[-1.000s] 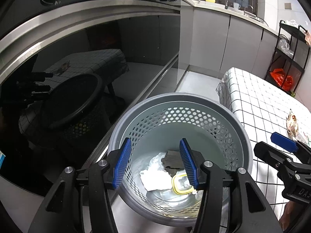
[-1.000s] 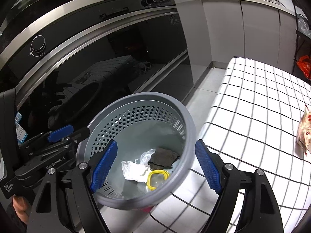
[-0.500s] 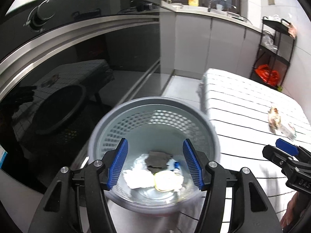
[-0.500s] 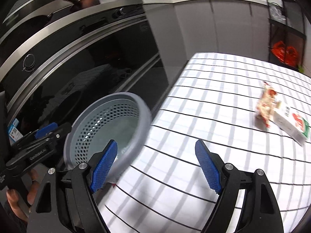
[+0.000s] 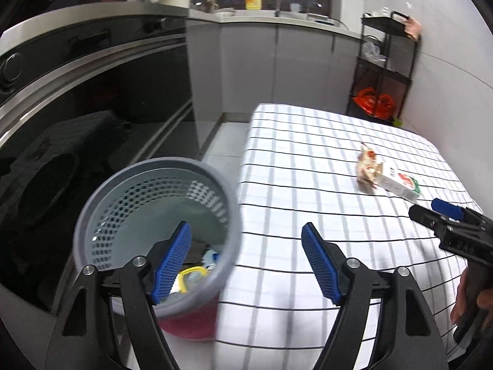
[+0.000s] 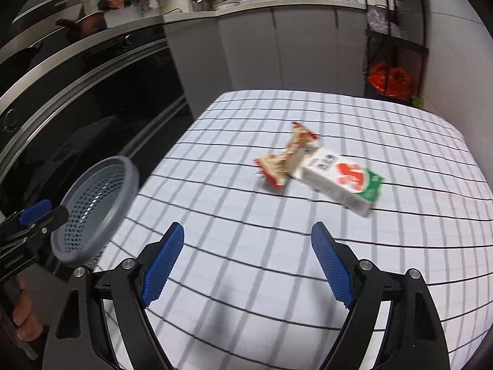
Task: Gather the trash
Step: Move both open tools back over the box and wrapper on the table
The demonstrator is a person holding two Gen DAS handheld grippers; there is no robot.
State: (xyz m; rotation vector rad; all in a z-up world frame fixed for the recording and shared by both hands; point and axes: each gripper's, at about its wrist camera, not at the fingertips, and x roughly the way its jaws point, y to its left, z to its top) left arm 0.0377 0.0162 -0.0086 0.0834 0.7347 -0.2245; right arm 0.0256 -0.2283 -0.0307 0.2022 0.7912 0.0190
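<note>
A grey perforated bin (image 5: 154, 212) stands at the table's left edge, holding a yellow-rimmed lid (image 5: 192, 274) and crumpled white paper. My left gripper (image 5: 245, 225) hovers over the bin's right rim and the checked cloth; its jaws are opening with nothing gripped. A crumpled red-and-cream snack wrapper (image 6: 286, 160) lies touching a white carton with red and green print (image 6: 342, 182) on the table (image 6: 246, 277). My right gripper (image 6: 246, 225) hangs above the cloth short of them, its jaws opening a little wider and empty. The bin (image 6: 95, 212) sits to its left.
A dark glass oven front (image 5: 92, 108) runs along the left. Grey cabinets (image 6: 277, 46) stand behind the table. A black shelf rack (image 6: 397, 46) with an orange bag is at the far right. Something red (image 5: 191, 323) shows under the bin.
Both grippers swung right, from over the bin toward the table. The left jaws spread wider. The wrapper and carton came into fuller view, nearer the right gripper.
</note>
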